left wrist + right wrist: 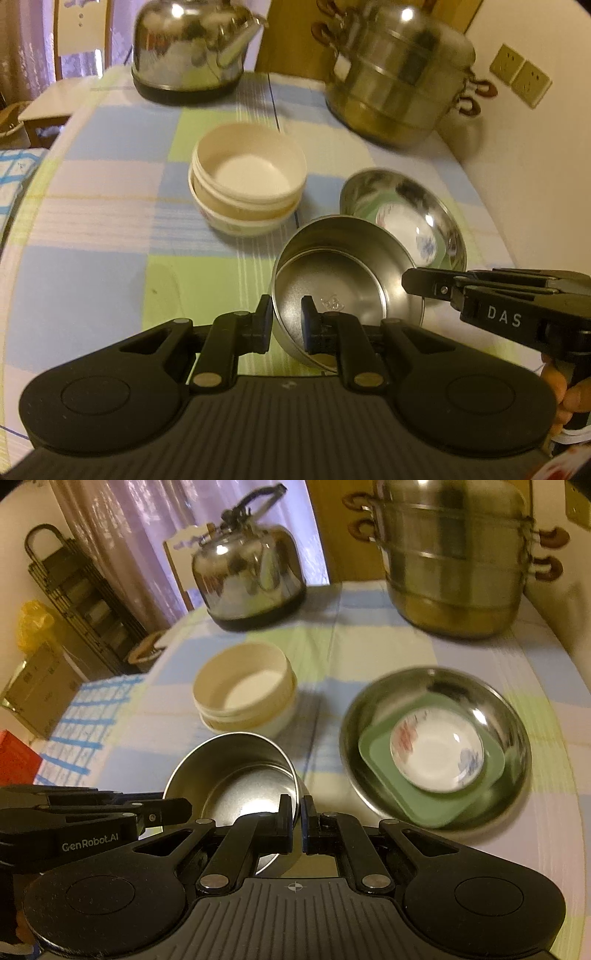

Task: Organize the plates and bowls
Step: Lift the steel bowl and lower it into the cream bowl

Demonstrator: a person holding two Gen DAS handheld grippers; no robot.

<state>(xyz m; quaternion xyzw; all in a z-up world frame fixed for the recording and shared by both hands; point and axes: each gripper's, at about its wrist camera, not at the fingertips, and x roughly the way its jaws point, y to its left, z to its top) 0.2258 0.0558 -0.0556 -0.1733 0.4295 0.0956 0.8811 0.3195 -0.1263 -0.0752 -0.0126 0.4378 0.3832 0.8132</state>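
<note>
A small steel bowl (343, 280) (240, 775) hangs tilted just above the checked tablecloth, held from two sides. My left gripper (286, 310) is shut on its near rim, one finger inside the bowl and one outside. My right gripper (296, 808) is shut on the opposite rim; in the left wrist view the right gripper (410, 284) reaches in from the right. The left gripper (181, 810) shows at the bowl's left edge in the right wrist view. Beyond the bowl stand stacked cream bowls (247, 184) (245, 690).
A wide steel dish (447, 221) (509, 731) to the right holds a green square plate (380, 753) and a small painted saucer (436, 749). A steel kettle (188, 48) (247, 572) and a tiered steamer pot (399, 77) (454, 565) stand at the back. The wall lies right.
</note>
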